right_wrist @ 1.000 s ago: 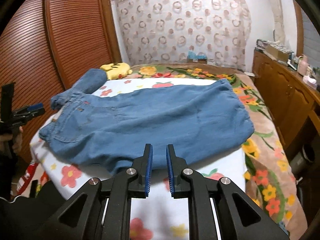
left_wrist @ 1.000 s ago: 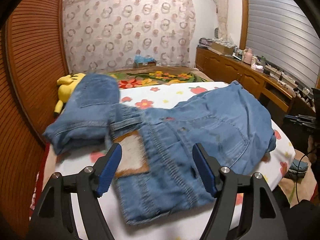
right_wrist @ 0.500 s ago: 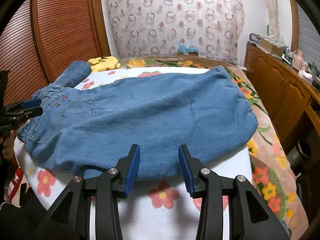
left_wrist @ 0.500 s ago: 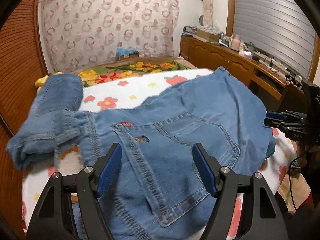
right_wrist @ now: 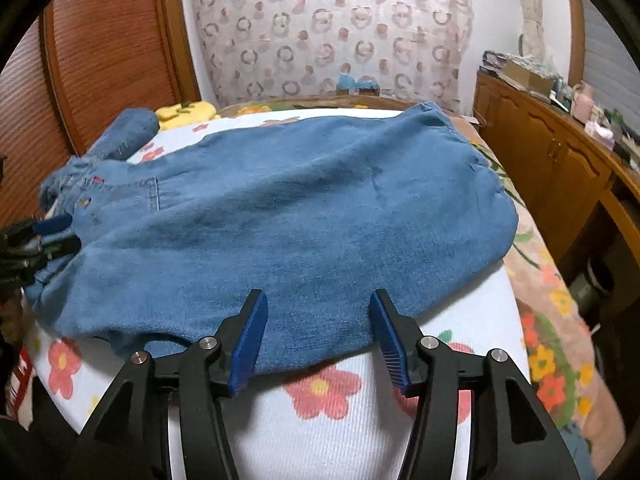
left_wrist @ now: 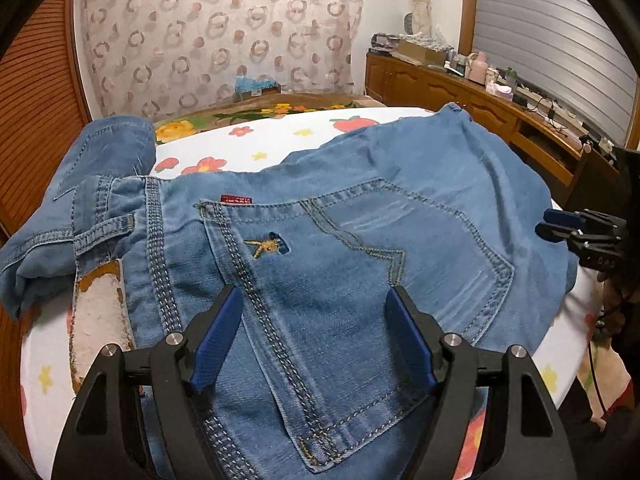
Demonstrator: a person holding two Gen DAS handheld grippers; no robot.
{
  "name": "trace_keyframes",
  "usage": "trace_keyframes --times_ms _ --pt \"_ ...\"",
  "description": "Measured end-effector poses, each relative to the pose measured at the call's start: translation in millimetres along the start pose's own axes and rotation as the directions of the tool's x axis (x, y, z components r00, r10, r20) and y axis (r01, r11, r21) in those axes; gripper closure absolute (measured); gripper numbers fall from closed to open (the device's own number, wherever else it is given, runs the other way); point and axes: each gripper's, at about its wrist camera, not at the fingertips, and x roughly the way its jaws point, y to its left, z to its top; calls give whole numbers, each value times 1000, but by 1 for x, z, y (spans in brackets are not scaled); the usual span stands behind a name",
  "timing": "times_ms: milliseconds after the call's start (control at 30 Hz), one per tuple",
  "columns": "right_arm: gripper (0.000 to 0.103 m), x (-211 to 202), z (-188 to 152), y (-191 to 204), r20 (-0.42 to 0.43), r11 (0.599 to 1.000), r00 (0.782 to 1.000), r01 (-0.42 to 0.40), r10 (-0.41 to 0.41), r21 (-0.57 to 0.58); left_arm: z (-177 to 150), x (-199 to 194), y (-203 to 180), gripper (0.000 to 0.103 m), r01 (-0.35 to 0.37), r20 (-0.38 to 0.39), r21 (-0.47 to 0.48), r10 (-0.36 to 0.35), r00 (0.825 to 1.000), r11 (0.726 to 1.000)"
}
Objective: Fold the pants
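Observation:
Blue jeans (left_wrist: 360,208) lie spread flat across the bed, back side up. My left gripper (left_wrist: 314,294) hovers low over the back pocket (left_wrist: 400,264) near the waistband, its jaws wide and still opening, the pads clear of the denim. One leg end (left_wrist: 108,148) is bunched at the far left. In the right wrist view my right gripper (right_wrist: 318,296) hangs over the near edge of the jeans (right_wrist: 300,208), jaws opening, nothing pinched. Each gripper shows in the other's view: the right gripper (left_wrist: 560,224) and the left gripper (right_wrist: 56,234).
The bed has a white flowered sheet (right_wrist: 320,420) over a floral blanket (right_wrist: 560,352). A yellow plush (right_wrist: 184,112) lies at the head. A wooden louvred door (right_wrist: 112,52) stands on the left, and a cluttered wooden cabinet (right_wrist: 560,160) lines the right.
Both grippers have come lower and closer to the jeans. The right jaws have gone from nearly shut to open. The left view has swung right, from the waistband patch to the back pocket.

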Motion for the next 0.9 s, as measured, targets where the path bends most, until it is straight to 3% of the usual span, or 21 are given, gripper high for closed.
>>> trace_keyframes --times_ms 333,433,633,767,900 --pt "44 1 -11 10 20 999 999 42 -41 -22 -2 4 -3 25 -2 17 3 2 1000 1000" --pt "44 -4 -9 2 11 1000 1000 6 -6 6 -2 4 -2 25 -1 21 2 0 1000 1000" --pt "44 -19 7 -59 48 990 999 7 -14 142 -5 3 -3 25 1 30 -1 -1 1000 1000" --pt "44 -15 21 -105 22 980 998 53 -58 193 -5 1 -1 25 5 36 -4 -5 999 1000" --pt "48 1 35 -134 -8 972 999 38 -37 230 -5 -4 -1 25 8 54 -9 -7 999 1000"
